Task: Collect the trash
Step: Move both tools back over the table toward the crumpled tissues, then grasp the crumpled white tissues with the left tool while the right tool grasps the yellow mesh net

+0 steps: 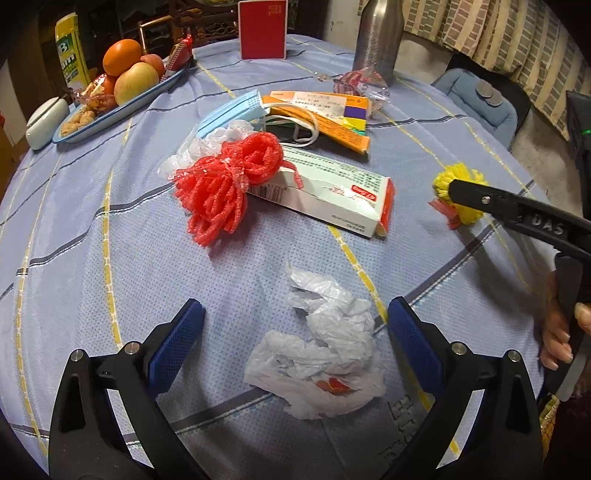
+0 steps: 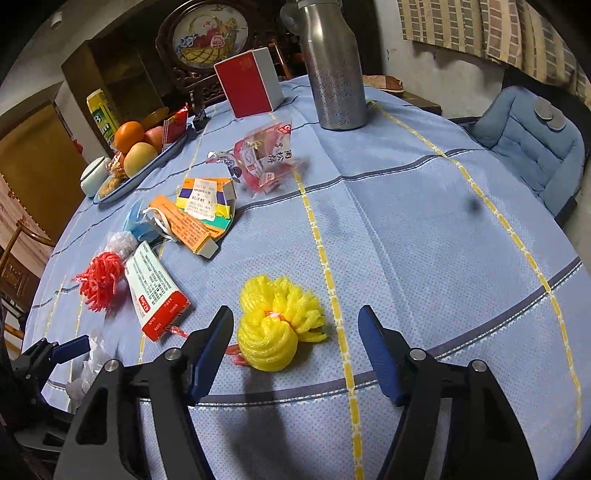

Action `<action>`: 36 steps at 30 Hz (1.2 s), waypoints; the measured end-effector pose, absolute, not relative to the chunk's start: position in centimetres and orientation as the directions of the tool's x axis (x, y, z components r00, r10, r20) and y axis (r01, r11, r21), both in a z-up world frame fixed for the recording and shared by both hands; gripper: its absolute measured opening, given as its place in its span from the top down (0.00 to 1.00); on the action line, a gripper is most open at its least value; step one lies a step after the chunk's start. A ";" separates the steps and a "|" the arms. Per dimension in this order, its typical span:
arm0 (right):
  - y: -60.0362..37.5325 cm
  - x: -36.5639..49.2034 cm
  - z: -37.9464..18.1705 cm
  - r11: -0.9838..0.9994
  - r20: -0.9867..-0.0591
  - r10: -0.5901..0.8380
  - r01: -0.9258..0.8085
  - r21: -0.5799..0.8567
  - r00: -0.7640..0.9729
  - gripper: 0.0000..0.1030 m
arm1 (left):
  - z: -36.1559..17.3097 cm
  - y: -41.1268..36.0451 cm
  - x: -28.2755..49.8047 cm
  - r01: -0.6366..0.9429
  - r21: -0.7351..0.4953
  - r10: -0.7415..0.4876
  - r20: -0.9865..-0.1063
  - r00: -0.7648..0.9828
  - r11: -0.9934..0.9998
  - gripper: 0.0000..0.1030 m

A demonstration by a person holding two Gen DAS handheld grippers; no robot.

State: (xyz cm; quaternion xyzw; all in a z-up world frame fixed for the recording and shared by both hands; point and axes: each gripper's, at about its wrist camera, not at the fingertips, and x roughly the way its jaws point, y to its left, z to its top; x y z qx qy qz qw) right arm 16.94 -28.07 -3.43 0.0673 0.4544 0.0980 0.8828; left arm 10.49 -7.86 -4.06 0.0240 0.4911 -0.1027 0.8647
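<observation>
My left gripper stands open low over the blue checked tablecloth, its blue pads on either side of a crumpled white plastic bag. My right gripper is open around a yellow foam fruit net. The net lies against the left pad, and the right pad is well apart from it. In the left wrist view, one black finger of the right gripper crosses the yellow net. Further trash lies mid-table: a red foam net, a white carton with a red end, a blue face mask, orange boxes and a snack wrapper.
A fruit tray and a white lidded dish sit at the far left. A red box and a steel bottle stand at the back. A blue cushioned chair is beyond the right edge. A person's hand grips the right tool.
</observation>
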 end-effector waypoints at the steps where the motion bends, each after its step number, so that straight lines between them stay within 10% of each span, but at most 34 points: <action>1: -28.0 16.9 -3.4 0.973 -0.790 0.231 -0.114 0.203 0.568 0.33 | -4.0 -7.8 10.4 0.206 -0.075 -0.170 -0.852 0.496 0.976 0.07; 18: -27.5 17.0 -3.6 0.975 -0.797 0.222 -0.126 0.183 0.562 0.33 | -3.2 -8.1 9.2 0.286 -0.138 -0.273 -0.813 0.514 0.948 0.52; 36: -27.0 16.6 -3.5 0.978 -0.799 0.205 -0.140 0.152 0.565 0.67 | -3.5 -9.2 8.9 0.310 -0.036 -0.205 -0.821 0.533 0.950 0.46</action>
